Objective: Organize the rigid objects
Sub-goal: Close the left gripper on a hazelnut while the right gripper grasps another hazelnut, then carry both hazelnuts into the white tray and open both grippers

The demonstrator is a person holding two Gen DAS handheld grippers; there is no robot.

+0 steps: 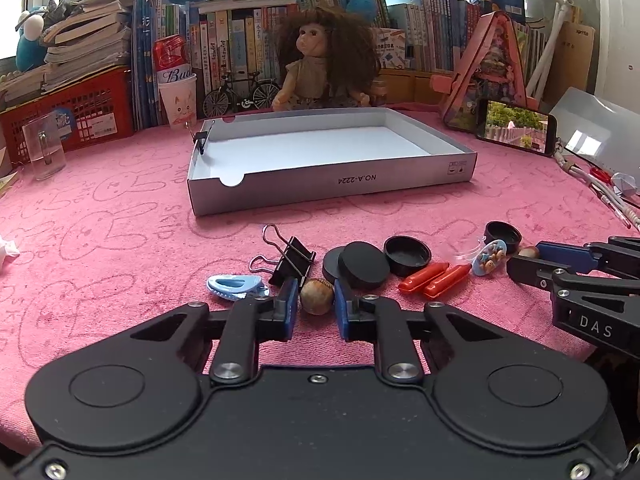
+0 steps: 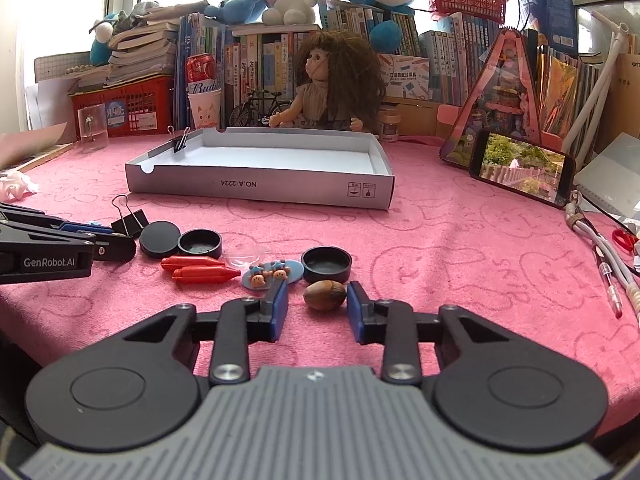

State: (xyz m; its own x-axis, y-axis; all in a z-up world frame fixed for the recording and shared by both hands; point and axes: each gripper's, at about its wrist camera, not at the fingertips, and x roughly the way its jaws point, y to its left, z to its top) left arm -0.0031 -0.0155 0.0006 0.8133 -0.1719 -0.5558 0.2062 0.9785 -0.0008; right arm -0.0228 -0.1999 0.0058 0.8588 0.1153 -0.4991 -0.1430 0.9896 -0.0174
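Note:
My left gripper (image 1: 316, 292) is shut on a round brown nut (image 1: 317, 296) on the pink cloth, both blue pads against it. An oblong brown nut (image 2: 325, 295) lies between the fingers of my right gripper (image 2: 318, 292). The right pad touches it and a sliver of cloth shows at the left pad. An open white box (image 1: 328, 184) stands beyond, with a binder clip (image 1: 202, 138) on its left rim. Loose in a row lie a blue clip (image 1: 234, 286), black binder clips (image 1: 292, 260), black discs (image 1: 362, 264), black caps (image 1: 406, 254), red plastic pieces (image 1: 434, 278) and a blue oval badge (image 2: 272, 274).
A phone (image 1: 516, 130) leans at the right with cables and pens (image 2: 608, 264) near it. A glass (image 1: 44, 146) and a red basket (image 1: 76, 116) stand at the left. A doll (image 1: 320, 64), a cup and books line the back.

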